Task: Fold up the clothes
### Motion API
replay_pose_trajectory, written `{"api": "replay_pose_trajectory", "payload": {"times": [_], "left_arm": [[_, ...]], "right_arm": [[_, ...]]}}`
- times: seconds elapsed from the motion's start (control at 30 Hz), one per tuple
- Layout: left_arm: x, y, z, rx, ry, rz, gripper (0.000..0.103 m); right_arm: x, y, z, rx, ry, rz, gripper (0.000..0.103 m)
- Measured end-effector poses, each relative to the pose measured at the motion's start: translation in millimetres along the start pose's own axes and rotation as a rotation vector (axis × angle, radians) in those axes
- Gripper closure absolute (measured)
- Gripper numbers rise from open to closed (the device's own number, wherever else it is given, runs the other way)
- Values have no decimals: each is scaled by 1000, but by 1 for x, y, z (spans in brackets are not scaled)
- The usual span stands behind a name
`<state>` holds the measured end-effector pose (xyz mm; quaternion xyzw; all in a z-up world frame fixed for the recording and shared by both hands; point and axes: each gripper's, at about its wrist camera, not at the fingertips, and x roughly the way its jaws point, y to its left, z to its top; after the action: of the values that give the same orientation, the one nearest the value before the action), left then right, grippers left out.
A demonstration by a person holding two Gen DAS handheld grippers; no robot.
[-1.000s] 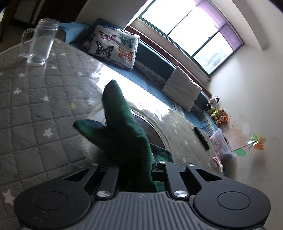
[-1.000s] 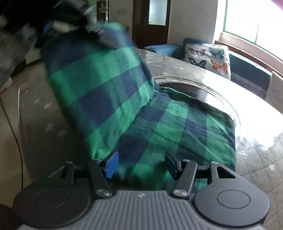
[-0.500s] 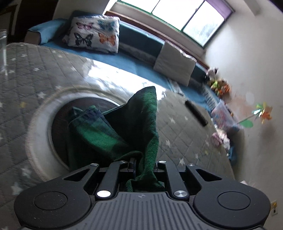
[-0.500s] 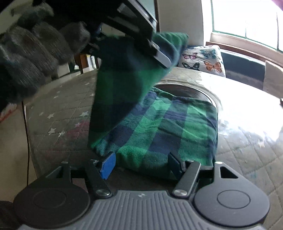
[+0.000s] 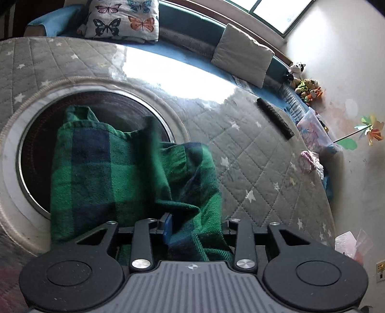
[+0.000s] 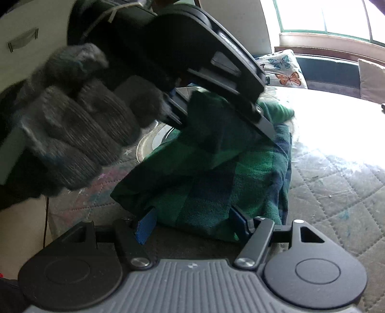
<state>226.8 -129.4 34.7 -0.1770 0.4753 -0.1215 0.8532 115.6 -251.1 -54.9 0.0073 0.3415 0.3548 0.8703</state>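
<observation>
One green-and-navy plaid fleece garment (image 5: 115, 168) lies partly folded on a grey quilted table cover with white stars (image 5: 252, 168), over a round dark inset ringed in white (image 5: 28, 125) at the table's middle. Two cushions sit on the blue window bench: one butterfly-print cushion (image 5: 122, 18) and one plain grey cushion (image 5: 243, 53). One black remote control (image 5: 274, 118) rests on the cover near the far edge.

The left gripper (image 5: 195, 224) has its jaws spread apart, with a fold of the plaid cloth draped between them against the one blue pad that shows; whether it is pinched I cannot tell. In the right wrist view the same gripper hangs over the cloth, held by one grey knitted glove (image 6: 79, 118).

The right gripper (image 6: 192, 224) stands wide open, its blue pads on either side of the garment's near edge, not closed on it
</observation>
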Motion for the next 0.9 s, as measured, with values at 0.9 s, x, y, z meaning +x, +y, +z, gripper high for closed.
{"api": "replay_pose_trajectory", "payload": {"times": [0.9], "left_arm": [[-93, 39, -37, 274, -160, -23, 54]], "right_arm": [[-82, -61, 27, 115, -97, -78, 45]]}}
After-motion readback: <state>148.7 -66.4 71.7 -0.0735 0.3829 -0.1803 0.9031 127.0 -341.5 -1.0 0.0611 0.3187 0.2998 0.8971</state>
